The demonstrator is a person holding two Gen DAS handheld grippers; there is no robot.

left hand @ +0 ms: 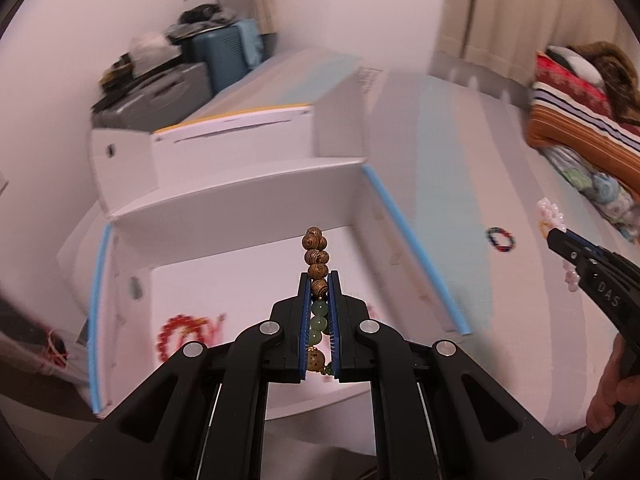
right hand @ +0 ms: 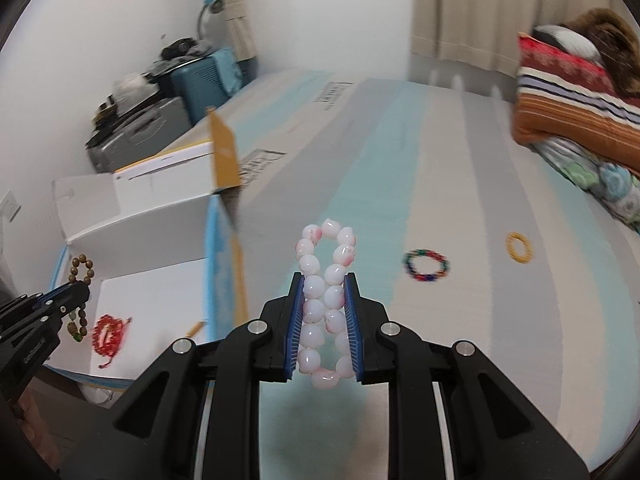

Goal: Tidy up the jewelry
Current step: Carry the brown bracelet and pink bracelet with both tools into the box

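Left gripper [left hand: 318, 280] clamps wooden-bead bracelet [left hand: 316, 248] over white box [left hand: 240, 204] for dropping beside red bracelet [left hand: 182, 334]; right gripper [right hand: 325, 280] pinches pink bracelet [right hand: 326, 276] above the bed's [right hand: 500, 320] left edge.

Bed surface [right hand: 500, 168] carries grey, white and pale-teal stripes; folded blankets [right hand: 576, 112] stacked at far right, striped orange and red layers over a floral one. Far left corner: blue suitcase [right hand: 204, 80] beside a grey case [right hand: 136, 136] with dark clutter on top (contents blurred). Blue desk lamp [right hand: 211, 2] against the wall, beige curtains [right hand: 500, 12] behind.
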